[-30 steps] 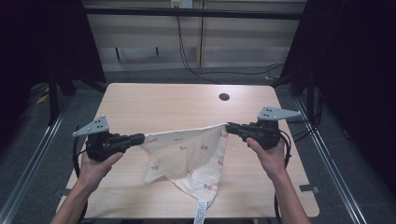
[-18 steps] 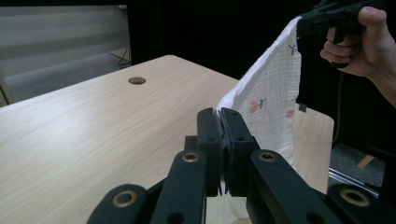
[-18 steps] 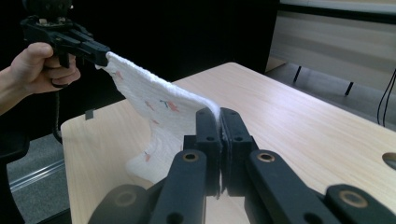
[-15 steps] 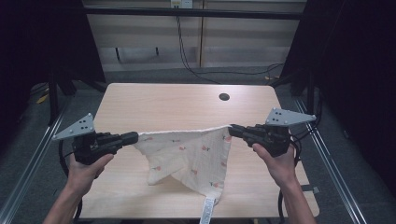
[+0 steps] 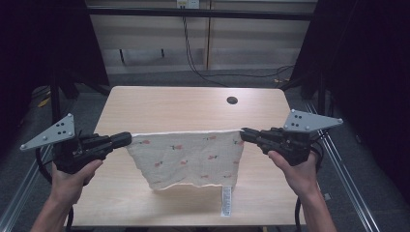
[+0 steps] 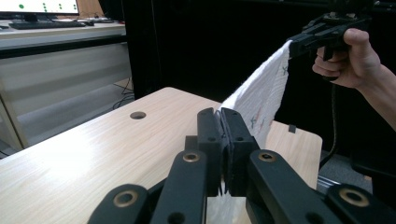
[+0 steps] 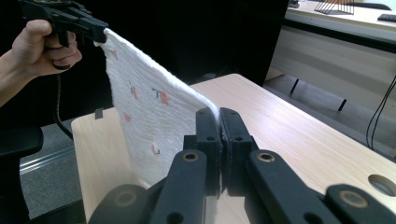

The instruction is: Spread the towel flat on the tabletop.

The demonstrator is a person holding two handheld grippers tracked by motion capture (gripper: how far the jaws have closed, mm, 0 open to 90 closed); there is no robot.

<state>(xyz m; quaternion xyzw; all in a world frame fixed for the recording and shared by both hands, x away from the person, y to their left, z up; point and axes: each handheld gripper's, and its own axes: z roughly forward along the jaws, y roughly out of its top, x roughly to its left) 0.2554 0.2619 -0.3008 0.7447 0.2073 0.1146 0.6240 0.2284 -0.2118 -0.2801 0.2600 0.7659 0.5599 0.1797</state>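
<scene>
Above the wooden tabletop (image 5: 159,104) the white printed cloth (image 5: 191,157) hangs stretched between the left tongs (image 5: 126,139) and right tongs (image 5: 243,134), each clamped tight on a top corner, so I'd keep both hands level and the top edge taut.

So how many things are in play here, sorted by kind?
Claws: 2, the left claw and the right claw, each shut on a top corner of the cloth.
Cloths: 1, a white cloth with small red prints, stretched between them above the table.
Tables: 1.
Total: 4.
</scene>
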